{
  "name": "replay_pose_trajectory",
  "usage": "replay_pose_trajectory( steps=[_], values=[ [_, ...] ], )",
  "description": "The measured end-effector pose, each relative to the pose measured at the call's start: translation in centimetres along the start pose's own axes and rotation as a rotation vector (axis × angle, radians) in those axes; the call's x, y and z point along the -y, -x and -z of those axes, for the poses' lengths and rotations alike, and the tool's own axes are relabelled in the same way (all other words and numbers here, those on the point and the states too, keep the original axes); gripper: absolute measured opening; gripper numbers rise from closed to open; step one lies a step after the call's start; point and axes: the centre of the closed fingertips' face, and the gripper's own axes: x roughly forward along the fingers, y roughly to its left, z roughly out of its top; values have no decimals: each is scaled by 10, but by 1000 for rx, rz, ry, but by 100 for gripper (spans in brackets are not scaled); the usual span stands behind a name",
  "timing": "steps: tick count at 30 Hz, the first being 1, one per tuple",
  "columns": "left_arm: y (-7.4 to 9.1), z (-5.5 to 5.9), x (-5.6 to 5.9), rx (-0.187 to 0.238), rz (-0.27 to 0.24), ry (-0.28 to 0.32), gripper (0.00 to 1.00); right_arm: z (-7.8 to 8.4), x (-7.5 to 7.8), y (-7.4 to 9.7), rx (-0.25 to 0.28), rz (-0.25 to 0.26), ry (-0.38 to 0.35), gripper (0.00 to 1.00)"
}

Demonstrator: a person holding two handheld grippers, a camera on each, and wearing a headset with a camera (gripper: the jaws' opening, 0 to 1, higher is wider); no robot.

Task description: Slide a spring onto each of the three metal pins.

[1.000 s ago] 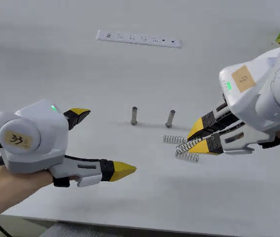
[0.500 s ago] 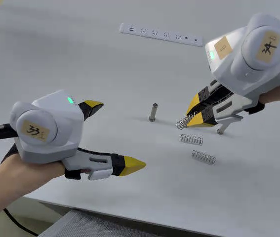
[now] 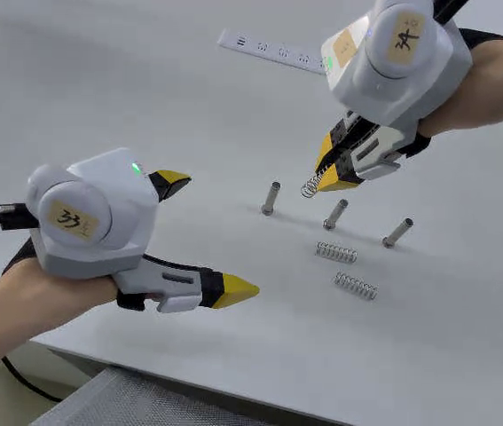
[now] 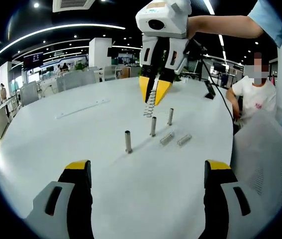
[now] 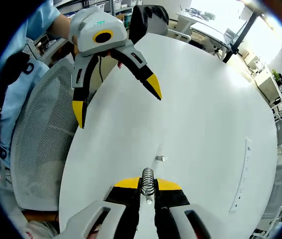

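Three short metal pins stand in a row on the white table: left pin (image 3: 271, 198) (image 4: 128, 142), middle pin (image 3: 335, 214) (image 4: 153, 126), right pin (image 3: 396, 232) (image 4: 170, 116). My right gripper (image 3: 326, 177) (image 4: 155, 90) (image 5: 147, 184) is shut on a spring (image 3: 310, 186) (image 4: 150, 104) (image 5: 147, 181) that hangs from its tips, above and between the left and middle pins. One pin (image 5: 159, 159) shows end-on just beyond the held spring. Two more springs (image 3: 336, 253) (image 3: 356, 286) (image 4: 166, 138) lie flat in front of the pins. My left gripper (image 3: 205, 235) (image 4: 147, 172) (image 5: 116, 99) stands open and empty, to the left of the pins.
A white power strip (image 3: 273, 51) (image 5: 242, 174) lies at the far side of the table. A grey mesh chair (image 5: 39, 149) stands at the near table edge (image 3: 233, 377). A person in white (image 4: 257, 97) sits beyond the table.
My right gripper has lifted the spring off the table and carried it up and left to above the pins. The left gripper has barely moved. The head camera shifted.
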Motion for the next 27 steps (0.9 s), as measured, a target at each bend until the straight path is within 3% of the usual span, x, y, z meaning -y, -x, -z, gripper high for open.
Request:
replay_pose_trajectory(
  steps=[5,11,27],
  values=[
    [-2,6,0,-16,0,-3,94,-5,16,-8,-18,-3,4,6],
    [-3,10,0,-14,-1,12,93,-8,20,-16,-46,-16,2,6],
    [-2,14,0,-9,-12,48,91,-9,19,-29,-65,-53,12,6]
  ],
)
